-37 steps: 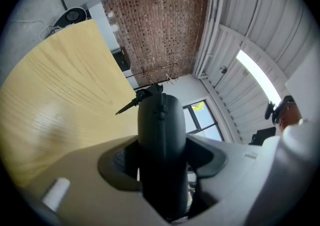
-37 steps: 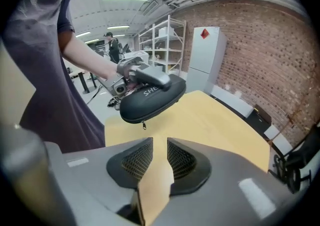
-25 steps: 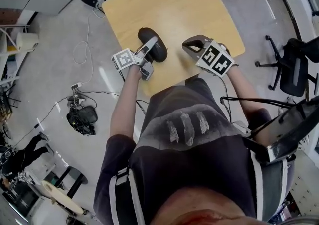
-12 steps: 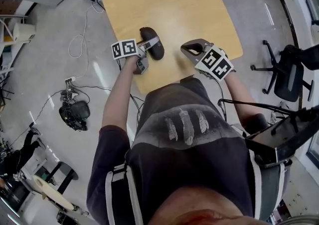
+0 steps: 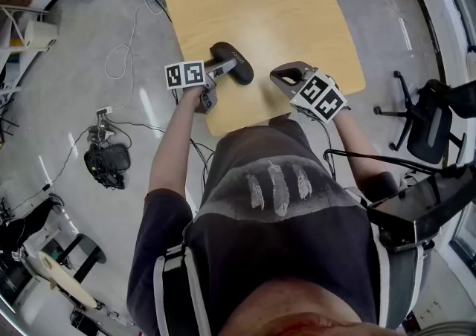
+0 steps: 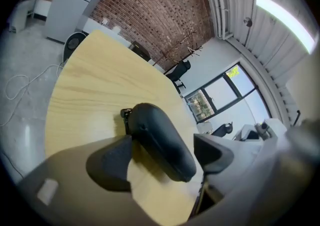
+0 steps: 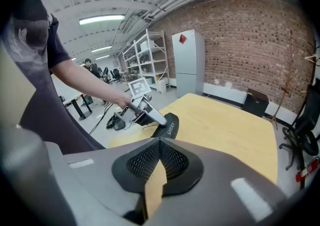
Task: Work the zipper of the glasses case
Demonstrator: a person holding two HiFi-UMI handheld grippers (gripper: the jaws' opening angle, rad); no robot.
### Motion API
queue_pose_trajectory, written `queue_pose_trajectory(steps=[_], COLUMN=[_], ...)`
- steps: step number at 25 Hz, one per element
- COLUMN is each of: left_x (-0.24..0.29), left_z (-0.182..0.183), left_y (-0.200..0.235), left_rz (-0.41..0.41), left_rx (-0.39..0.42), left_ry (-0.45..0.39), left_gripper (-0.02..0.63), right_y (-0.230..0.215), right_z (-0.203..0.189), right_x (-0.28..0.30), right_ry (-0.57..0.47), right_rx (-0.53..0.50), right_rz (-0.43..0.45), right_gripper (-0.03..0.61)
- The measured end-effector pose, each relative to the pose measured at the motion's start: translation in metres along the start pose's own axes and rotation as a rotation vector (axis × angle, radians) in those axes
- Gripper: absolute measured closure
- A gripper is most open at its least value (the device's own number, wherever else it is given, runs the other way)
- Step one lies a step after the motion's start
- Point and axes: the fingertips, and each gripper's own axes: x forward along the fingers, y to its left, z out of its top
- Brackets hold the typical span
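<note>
- The left tongs (image 5: 221, 68) are spread, with the glasses case (image 5: 232, 62) lying between the pads. In the left gripper view, the left tongs (image 6: 165, 155) have one pad (image 6: 116, 164) right against the case's side, while the other pad stands clear of it.
- The right tongs (image 5: 286, 73) are pressed together and hold nothing. In the right gripper view, the ribbed pads of the right tongs (image 7: 160, 150) meet at their tips, with a sliver of desk showing below them.
- The glasses case (image 6: 160, 135) is dark, oval and closed. It lies flat on the desk (image 5: 260, 7), in the 7 o'clock part of the top, with its long axis running from about 10 to 4 o'clock.
- The zipper pull (image 6: 126, 117) sits at the case's far end, at about 11 o'clock from the case's middle.
- The right tongs rest near the desk's near edge, at 3 o'clock from the case and apart from it.
- From the right gripper view, the glasses case (image 7: 169, 126) shows white lettering on its end.
- Compared with a second ago, the left tongs' marker cube (image 5: 184, 74) has swung from about 7 o'clock of the case to nearer 9 o'clock. The case and the right tongs keep much the same places on the desk.
</note>
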Motion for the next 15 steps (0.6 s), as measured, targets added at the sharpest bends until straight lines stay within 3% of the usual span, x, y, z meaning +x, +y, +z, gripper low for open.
queue_pose_trajectory(steps=[7, 12, 14, 15], left_x=[-0.024, -0.049, -0.059, -0.064], left_z=[0.000, 0.020, 0.032, 0.038], left_y=[0.007, 0.005, 0.004, 0.001], left_rz=[0.030, 0.027, 0.042, 0.039], left_rx=[0.006, 0.038, 0.050, 0.057], left_ry=[-0.062, -0.188, -0.244, -0.269], left_gripper=[0.263, 0.326, 0.391, 0.469], right_y=[0.008, 0.012, 0.007, 0.004], right_z=[0.006, 0.019, 0.023, 0.026], right_x=[0.008, 0.008, 0.008, 0.008], right_ry=[0.010, -0.021, -0.039, -0.051], right_rx=[-0.028, 0.019, 0.050, 0.069], right_rz=[0.000, 0.000, -0.016, -0.027], right_gripper=[0.577, 0.577, 0.577, 0.577])
